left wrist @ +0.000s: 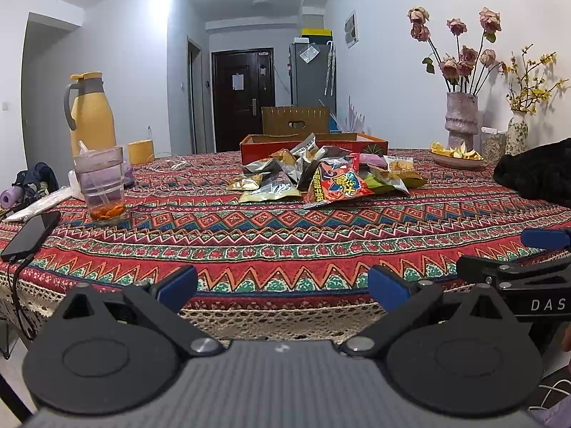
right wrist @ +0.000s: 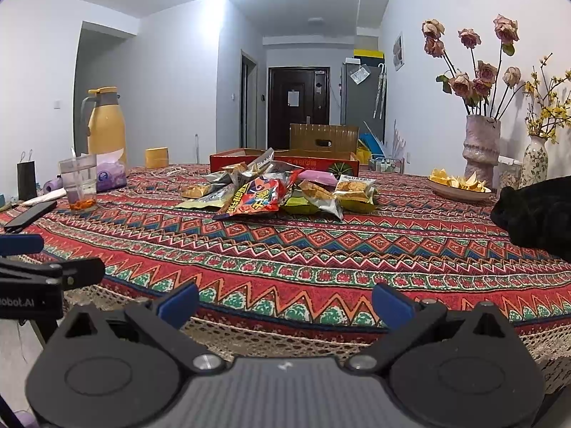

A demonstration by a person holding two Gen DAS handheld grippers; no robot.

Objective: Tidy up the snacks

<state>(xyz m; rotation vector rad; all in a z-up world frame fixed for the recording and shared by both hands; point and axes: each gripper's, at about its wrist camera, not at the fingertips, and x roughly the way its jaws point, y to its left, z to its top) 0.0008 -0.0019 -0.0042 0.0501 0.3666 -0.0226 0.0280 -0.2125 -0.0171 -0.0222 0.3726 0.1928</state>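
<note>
A heap of snack packets [left wrist: 321, 174] [right wrist: 278, 189] lies in the middle of the patterned tablecloth, topped by a red foil bag [left wrist: 339, 187] [right wrist: 258, 198]. Right behind the heap stands a shallow red cardboard box [left wrist: 371, 144] [right wrist: 321, 166], open at the top. My left gripper [left wrist: 283, 287] hangs open at the table's near edge, with nothing between its blue pads. My right gripper [right wrist: 285, 303] is open too, beside it at the same edge and empty. Each gripper shows at the edge of the other's view: the right gripper [left wrist: 514, 256], the left gripper [right wrist: 53, 260].
On the left stand a yellow jug [left wrist: 91, 114], a clear cup [left wrist: 101, 185] with orange bits, a phone [left wrist: 30, 230] on a cable and a small yellow tub [left wrist: 141, 151]. On the right are a bowl of peels [left wrist: 456, 157], two flower vases [left wrist: 462, 121] and a black cloth [left wrist: 539, 174].
</note>
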